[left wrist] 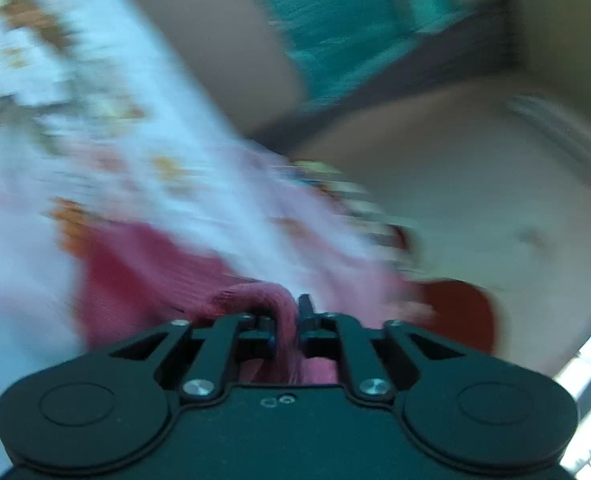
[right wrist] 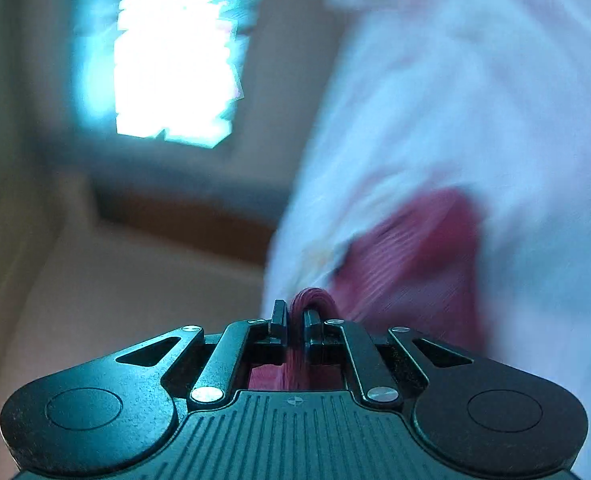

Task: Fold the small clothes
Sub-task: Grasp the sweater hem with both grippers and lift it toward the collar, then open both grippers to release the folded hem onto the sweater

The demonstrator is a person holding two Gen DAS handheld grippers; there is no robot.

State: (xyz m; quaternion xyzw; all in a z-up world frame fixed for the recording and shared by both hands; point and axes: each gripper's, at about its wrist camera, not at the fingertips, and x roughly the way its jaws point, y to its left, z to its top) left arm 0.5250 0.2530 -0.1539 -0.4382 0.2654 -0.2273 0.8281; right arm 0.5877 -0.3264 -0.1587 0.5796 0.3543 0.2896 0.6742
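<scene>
A small white garment (left wrist: 107, 152) with orange and yellow print and a pink-red ribbed band (left wrist: 143, 276) hangs blurred in the left wrist view. My left gripper (left wrist: 285, 320) is shut on a fold of the pink band. In the right wrist view the same white garment (right wrist: 455, 120) fills the right side, with its pink-red ribbed band (right wrist: 411, 256) below. My right gripper (right wrist: 294, 318) is shut on a pinch of that pink band. Both views are motion-blurred.
A beige surface (left wrist: 475, 208) lies below and right of the garment in the left view, and also shows in the right view (right wrist: 127, 288). A teal curtain (left wrist: 347, 40) and a bright window (right wrist: 175, 64) stand beyond. A red-brown object (left wrist: 463, 312) sits near the left gripper.
</scene>
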